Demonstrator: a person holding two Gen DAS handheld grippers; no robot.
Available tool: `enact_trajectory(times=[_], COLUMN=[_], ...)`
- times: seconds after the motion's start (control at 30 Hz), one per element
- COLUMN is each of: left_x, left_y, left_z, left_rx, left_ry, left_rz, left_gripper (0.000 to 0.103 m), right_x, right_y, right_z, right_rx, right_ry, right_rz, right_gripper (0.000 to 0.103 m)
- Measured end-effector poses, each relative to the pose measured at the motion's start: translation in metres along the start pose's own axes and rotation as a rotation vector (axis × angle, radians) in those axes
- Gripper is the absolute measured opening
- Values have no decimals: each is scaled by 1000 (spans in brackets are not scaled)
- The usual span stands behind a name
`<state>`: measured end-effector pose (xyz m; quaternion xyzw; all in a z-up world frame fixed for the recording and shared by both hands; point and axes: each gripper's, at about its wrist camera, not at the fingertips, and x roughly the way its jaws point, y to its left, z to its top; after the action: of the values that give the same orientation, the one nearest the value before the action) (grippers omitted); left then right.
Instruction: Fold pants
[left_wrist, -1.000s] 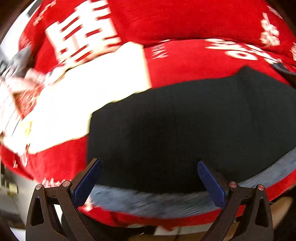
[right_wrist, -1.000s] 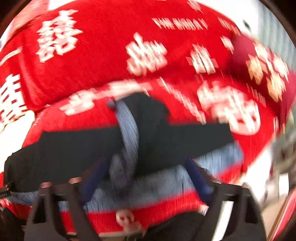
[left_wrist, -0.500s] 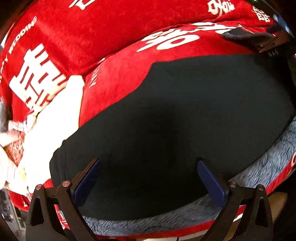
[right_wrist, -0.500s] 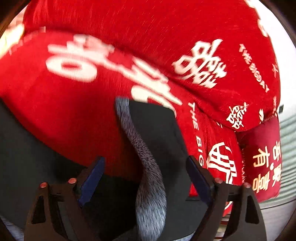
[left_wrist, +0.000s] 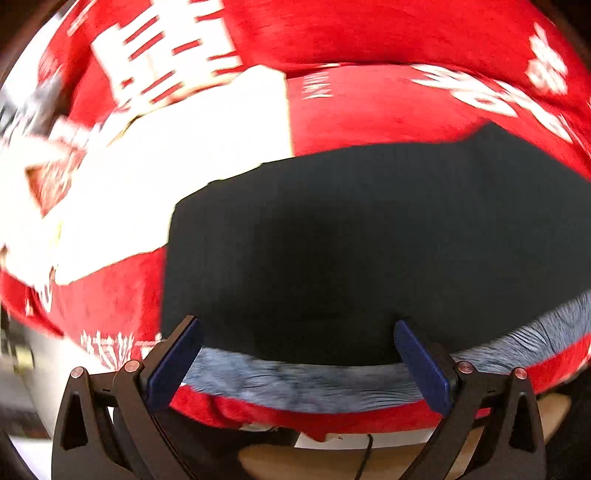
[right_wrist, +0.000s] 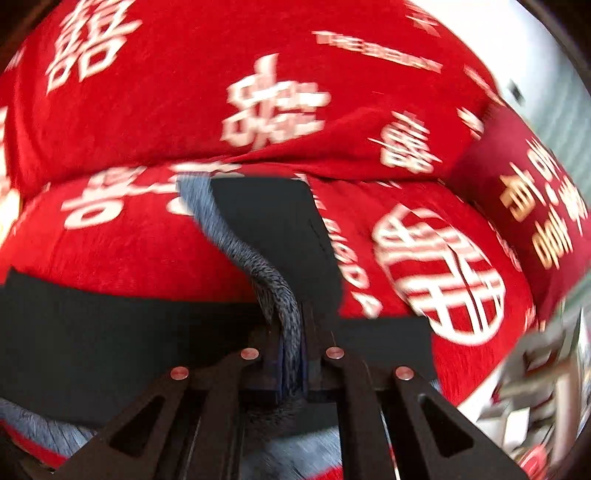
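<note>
Pants (left_wrist: 369, 240), black with a fuzzy grey lining, lie spread across the red cover (left_wrist: 388, 110) printed with white characters, filling most of the seat so both claws can reach an edge. A white cloth (left_wrist: 184, 166) sits just beside them on the left. One leg runs up toward the backrest in the right view, its grey edge (right_wrist: 236, 243) curling back down into the right gripper (right_wrist: 291, 369), whose jaws pinch that lining, probably to carry the leg over for a fold. The left gripper (left_wrist: 295, 354) hangs wide apart over the near grey hem (left_wrist: 303, 384), holding nothing. Half a second ago the right jaws stood wide around that strip; now they have clamped it
</note>
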<state>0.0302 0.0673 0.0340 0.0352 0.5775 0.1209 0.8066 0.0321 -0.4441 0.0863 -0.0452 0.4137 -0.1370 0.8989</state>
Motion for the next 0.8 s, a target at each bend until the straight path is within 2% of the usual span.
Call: enact_trajectory(times=[0.1,0.2,0.3,0.4,0.47,0.53,0.57,0.6,0.63,0.67,0.7,0.8], left_x=[1,-9,-24,-39,-43,-37,-29,-16,-3,-1,1,3], left_y=[14,0,-37,-86,-109,-133,-138,-140,-135,-129,-121,-96], left_z=[-1,1,4,4,2,-2,-4,-5,-7,-4,-4,-6], left_rx=[-61,-36,66,191,250,334,348,350,328,298,257,213], left_ry=[12,1,-32,-49,-66,-79,-64,-28,17,20,33,46], left_rz=[9,-12,-66,-167,-180,-145,-113,-74,-66,-102,-133,-121], left_gripper=[103,103,103,103,103,103,103,103,103,103,103,103], right_x=[4,15,28,34,33,34,33,32,31,28,23,16], right_y=[-34,-64,-78,-78,-78,-82,-86,-91,-97,-102,-109,-122], right_z=[-27,-55,-75,-87,-90,-89,-91,-93,-96,-99,-103,-112], right_rx=[99,232,322,353,368,394,409,431,452,471,493,527], right_ry=[11,55,82,82,77,90,101,117,125,120,105,101], right_rz=[-4,43,92,103,108,128,133,132,117,98,76,53], right_gripper=[7,7,7,7,7,10,17,28,35,48,56,58])
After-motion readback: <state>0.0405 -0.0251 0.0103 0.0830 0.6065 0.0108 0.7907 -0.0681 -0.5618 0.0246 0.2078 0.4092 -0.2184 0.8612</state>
